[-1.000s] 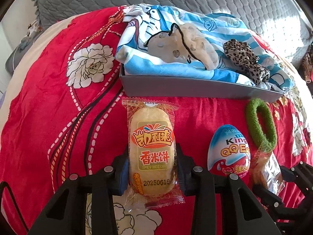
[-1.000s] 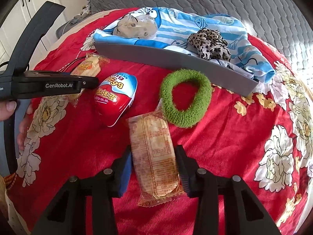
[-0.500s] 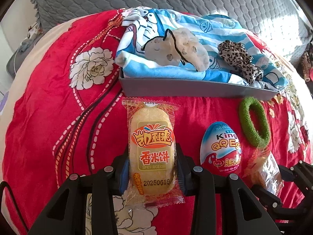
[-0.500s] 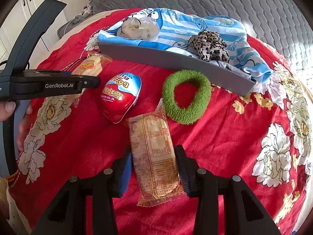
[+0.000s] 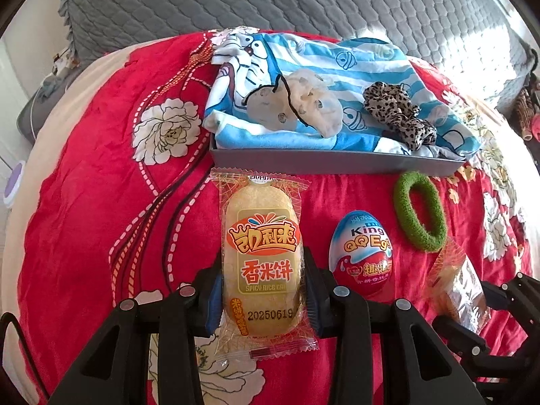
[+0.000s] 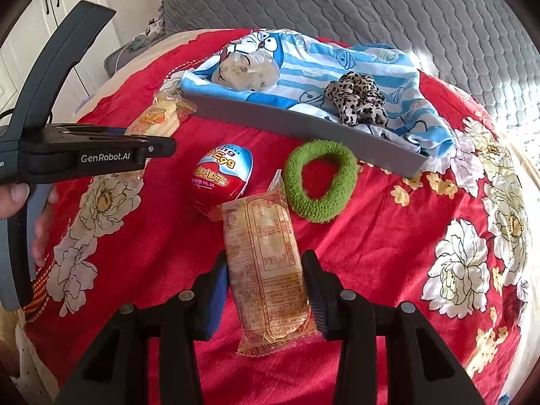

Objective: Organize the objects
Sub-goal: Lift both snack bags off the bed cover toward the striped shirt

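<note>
My left gripper (image 5: 263, 298) is shut on a rice cake packet (image 5: 263, 256), label side up, held above the red bedspread. The same packet (image 6: 158, 119) shows in the right wrist view, in the left gripper (image 6: 148, 150). My right gripper (image 6: 266, 290) is shut on a second rice cake packet (image 6: 266, 263), back side up; that packet (image 5: 460, 287) sits at the lower right of the left wrist view. A red and blue toy egg (image 5: 361, 253) (image 6: 221, 177) and a green hair tie (image 5: 418, 211) (image 6: 319, 179) lie on the bedspread between them.
A grey tray (image 5: 337, 162) (image 6: 303, 128) beyond the objects holds a blue striped cloth (image 5: 337, 67), a pale spotted scrunchie (image 5: 300, 104) and a leopard scrunchie (image 5: 398, 113) (image 6: 357, 101). A grey quilted headboard (image 6: 337, 3) stands behind. A hand (image 6: 17, 199) grips the left tool.
Both grippers have risen a little with their packets; the tray, egg and hair tie now sit lower in each view and look slightly smaller.
</note>
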`<state>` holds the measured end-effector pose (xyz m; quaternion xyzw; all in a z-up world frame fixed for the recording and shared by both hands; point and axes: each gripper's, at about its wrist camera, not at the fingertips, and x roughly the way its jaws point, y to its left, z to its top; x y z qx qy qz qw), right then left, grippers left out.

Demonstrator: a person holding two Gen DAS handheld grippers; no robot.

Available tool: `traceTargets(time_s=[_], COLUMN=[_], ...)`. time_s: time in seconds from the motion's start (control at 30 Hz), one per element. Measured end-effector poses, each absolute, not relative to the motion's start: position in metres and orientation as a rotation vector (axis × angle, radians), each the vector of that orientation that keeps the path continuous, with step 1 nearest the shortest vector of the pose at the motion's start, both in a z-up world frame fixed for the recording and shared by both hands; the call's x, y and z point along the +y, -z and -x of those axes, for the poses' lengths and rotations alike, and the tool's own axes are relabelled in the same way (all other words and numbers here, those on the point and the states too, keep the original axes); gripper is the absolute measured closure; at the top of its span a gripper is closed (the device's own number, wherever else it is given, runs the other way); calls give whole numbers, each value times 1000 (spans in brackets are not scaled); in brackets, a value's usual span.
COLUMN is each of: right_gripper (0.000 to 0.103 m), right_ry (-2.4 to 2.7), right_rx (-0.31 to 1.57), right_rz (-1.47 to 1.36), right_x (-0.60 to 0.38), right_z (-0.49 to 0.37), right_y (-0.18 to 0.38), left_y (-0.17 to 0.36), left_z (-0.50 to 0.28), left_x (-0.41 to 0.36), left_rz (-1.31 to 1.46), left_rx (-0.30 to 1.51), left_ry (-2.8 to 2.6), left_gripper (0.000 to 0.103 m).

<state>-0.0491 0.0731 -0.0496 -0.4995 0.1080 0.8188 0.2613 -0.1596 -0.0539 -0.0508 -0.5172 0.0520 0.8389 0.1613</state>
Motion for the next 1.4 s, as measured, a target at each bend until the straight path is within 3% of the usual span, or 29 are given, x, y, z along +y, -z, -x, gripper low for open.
traceTargets(time_s=[1.4], right_gripper=[60], right_ry=[-2252], right_rx=[232], right_rz=[1146], right_x=[67], right_z=[31], right_y=[-20], left_y=[-9], left_z=[114], left_x=[-33], left_rz=[1316], left_rx=[195], left_ry=[-2397], left_gripper=[62])
